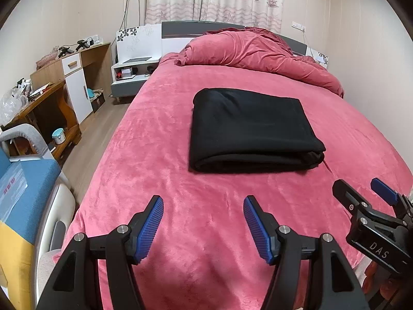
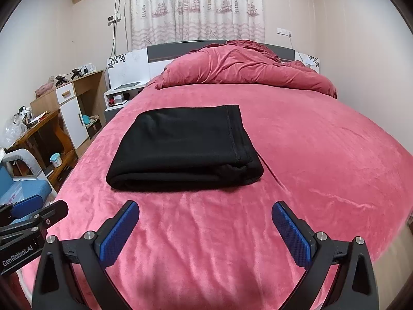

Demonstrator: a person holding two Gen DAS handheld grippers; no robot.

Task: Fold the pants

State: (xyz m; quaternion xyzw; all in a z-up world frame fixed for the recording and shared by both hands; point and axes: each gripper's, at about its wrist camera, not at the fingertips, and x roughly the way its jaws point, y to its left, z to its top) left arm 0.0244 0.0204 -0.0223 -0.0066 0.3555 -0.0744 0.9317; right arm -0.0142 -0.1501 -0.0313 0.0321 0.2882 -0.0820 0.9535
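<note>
1. Left claw [image 1: 204, 205] and right claw [image 2: 205, 210] both gape wide, holding nothing, over bare bedspread [image 2: 322, 155].
2. Pants [image 2: 180, 144] lie apart, just ahead, mid-bed, a neat black stacked rectangle.
3. Folding looks finished; next likely just withdrawing, or one last tidy.

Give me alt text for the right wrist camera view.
Black pants lie folded into a neat rectangle on a pink bed, untouched. The right gripper hovers open and empty in front of them, with the left gripper at the left edge.
</note>
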